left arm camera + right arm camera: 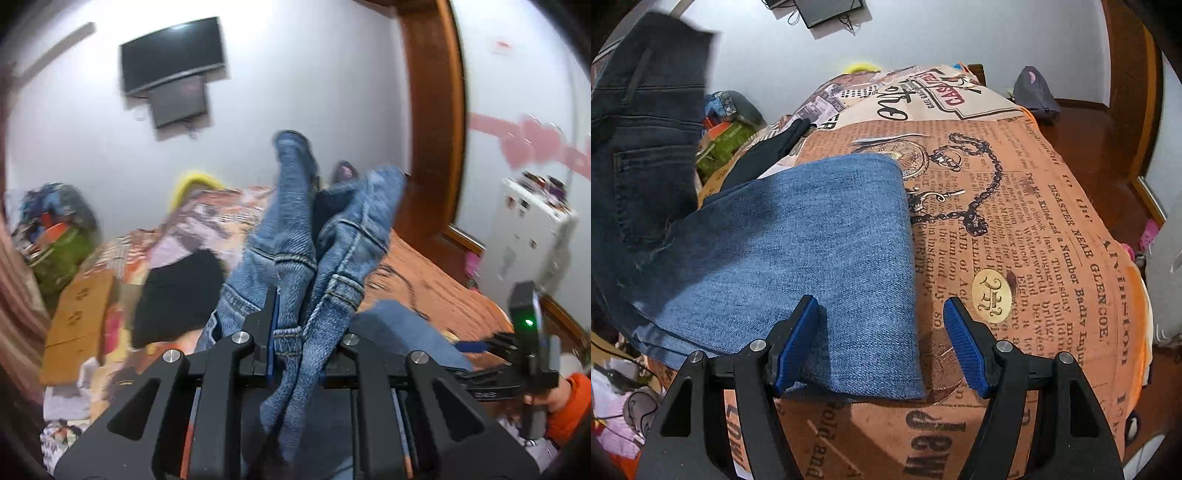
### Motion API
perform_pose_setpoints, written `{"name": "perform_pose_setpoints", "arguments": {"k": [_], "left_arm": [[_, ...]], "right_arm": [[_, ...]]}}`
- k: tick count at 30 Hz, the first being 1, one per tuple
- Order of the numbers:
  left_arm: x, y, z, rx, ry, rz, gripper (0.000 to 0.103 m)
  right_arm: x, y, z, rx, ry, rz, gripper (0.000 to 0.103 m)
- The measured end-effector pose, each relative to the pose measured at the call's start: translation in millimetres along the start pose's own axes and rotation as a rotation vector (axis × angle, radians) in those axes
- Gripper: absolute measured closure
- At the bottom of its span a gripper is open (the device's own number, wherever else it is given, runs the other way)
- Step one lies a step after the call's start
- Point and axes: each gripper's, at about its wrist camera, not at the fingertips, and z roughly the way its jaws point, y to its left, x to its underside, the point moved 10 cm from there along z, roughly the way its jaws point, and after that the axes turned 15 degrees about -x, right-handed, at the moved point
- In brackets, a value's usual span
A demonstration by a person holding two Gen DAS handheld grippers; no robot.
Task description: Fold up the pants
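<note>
The blue jeans are bunched and lifted off the bed in the left wrist view. My left gripper is shut on their waistband part, with denim hanging down between the arms. In the right wrist view the jeans' leg part lies flat on the bed, and the raised waist part with a back pocket hangs dark at the upper left. My right gripper is open just above the near end of the flat leg, its left pad over the cloth. It also shows in the left wrist view at the right.
The bed has an orange newspaper-print cover. A black garment and a cardboard piece lie on its left side. A clutter pile sits at far left, a wooden door frame and white cabinet at right.
</note>
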Motion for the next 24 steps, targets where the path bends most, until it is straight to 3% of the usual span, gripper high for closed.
{"name": "perform_pose_setpoints", "arguments": {"k": [8,10,14,24], "left_arm": [[29.2,-80.4,13.4,0.114,0.065,0.137,0.088],[45.3,-92.5,22.8,0.141,0.122,0.162,0.088],[69.8,-107.2,30.1,0.18,0.195,0.185,0.088],[97.6,-111.9,33.3,0.179,0.287,0.227,0.085]], "right_arm": [[-2.4,-3.5,3.6,-0.018,-0.006,0.011,0.037],[-2.3,-3.8,3.2,-0.018,-0.007,0.013,0.037],[-3.6,-3.3,3.1,-0.009,-0.007,0.008,0.037],[-8.9,-0.7,-23.4,0.023,-0.041,0.0,0.036]]}}
